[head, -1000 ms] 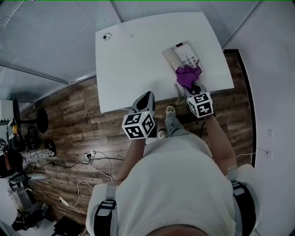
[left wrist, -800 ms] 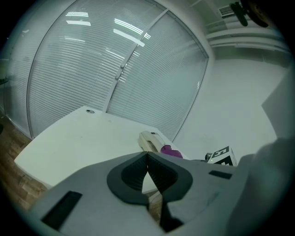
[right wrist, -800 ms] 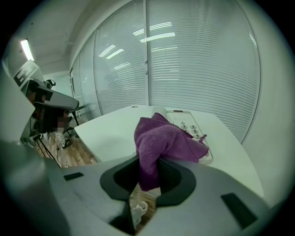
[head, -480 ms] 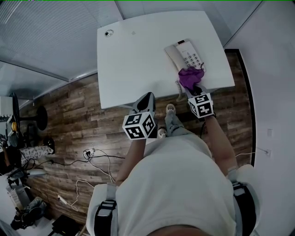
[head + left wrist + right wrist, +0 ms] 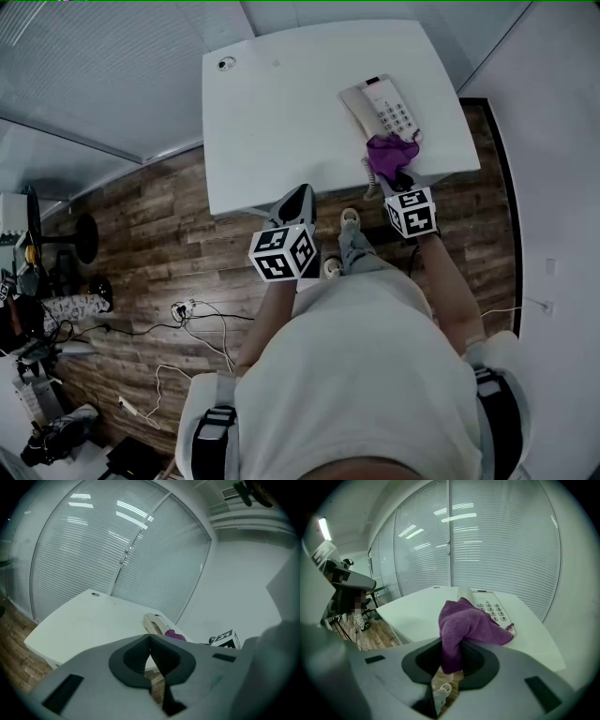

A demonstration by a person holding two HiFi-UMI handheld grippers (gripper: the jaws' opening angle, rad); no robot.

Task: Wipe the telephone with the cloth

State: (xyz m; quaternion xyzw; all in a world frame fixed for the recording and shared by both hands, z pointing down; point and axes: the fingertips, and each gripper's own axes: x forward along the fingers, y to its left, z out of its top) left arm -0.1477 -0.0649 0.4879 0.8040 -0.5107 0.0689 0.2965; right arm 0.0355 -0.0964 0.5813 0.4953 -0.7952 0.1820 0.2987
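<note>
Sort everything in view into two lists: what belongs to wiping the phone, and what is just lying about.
For the job:
- purple cloth, pinched in the right claw
- white telephone
- white table it sits on

Not part of it:
- left claw, shut and empty
- cables on the wood floor
- small round fitting at the table's far corner

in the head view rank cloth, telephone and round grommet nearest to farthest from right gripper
1. cloth, held by the right gripper.
2. telephone, just beyond, on the table, right side.
3. round grommet, far left corner.
</note>
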